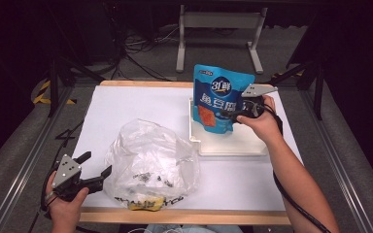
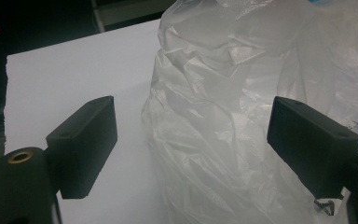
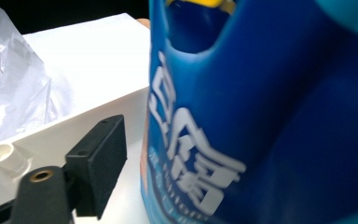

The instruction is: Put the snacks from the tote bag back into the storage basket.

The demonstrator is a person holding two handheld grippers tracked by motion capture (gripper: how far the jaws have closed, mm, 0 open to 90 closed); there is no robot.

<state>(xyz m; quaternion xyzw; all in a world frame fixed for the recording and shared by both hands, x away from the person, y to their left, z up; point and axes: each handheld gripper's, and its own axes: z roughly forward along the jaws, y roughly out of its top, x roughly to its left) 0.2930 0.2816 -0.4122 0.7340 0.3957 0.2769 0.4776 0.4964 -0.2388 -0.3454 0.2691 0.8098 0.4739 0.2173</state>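
We see the blue printed snack pouch [image 1: 220, 99] upright in the white tray [image 1: 233, 145], between our right claw's [image 1: 239, 112] spread jaws, unpinched

Blue snack pouch [image 1: 220, 99] stands upright in the white tray [image 1: 233, 145].

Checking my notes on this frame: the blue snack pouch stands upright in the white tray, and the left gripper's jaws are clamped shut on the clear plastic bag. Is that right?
Not quite. The left gripper has its jaws open, apart on either side of the clear plastic bag without pressing it, as the left gripper view shows. The blue snack pouch does stand upright in the white tray.
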